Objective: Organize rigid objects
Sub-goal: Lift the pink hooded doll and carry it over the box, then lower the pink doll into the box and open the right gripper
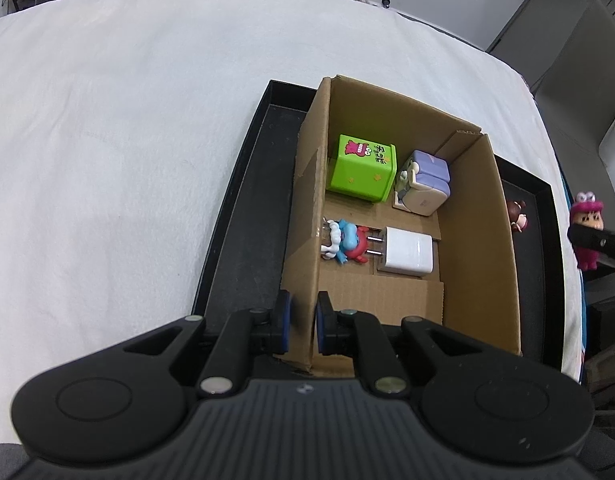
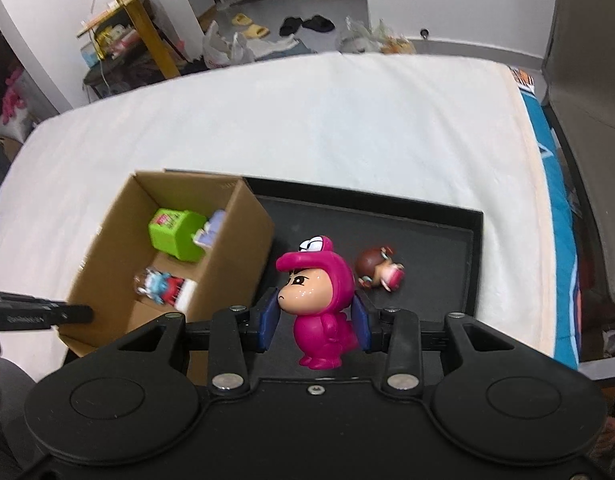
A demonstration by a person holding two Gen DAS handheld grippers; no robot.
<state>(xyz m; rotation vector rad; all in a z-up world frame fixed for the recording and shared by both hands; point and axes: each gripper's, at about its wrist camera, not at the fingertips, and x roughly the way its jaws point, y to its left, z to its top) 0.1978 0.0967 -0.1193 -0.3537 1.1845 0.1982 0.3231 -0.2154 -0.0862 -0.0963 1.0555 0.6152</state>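
My left gripper is shut on the near left wall of the cardboard box, one pad inside and one outside. The box holds a green cube, a purple-and-white figure, a white plug charger and a blue-and-red figure. My right gripper is shut on a pink dinosaur-suit figure, held upright above the black tray; it also shows in the left wrist view. A brown-haired figure lies on the tray to the right of the box.
The tray and box rest on a white cloth-covered table. Beyond the table's far edge are a yellow shelf, bags and slippers on the floor. A grey chair stands at the right.
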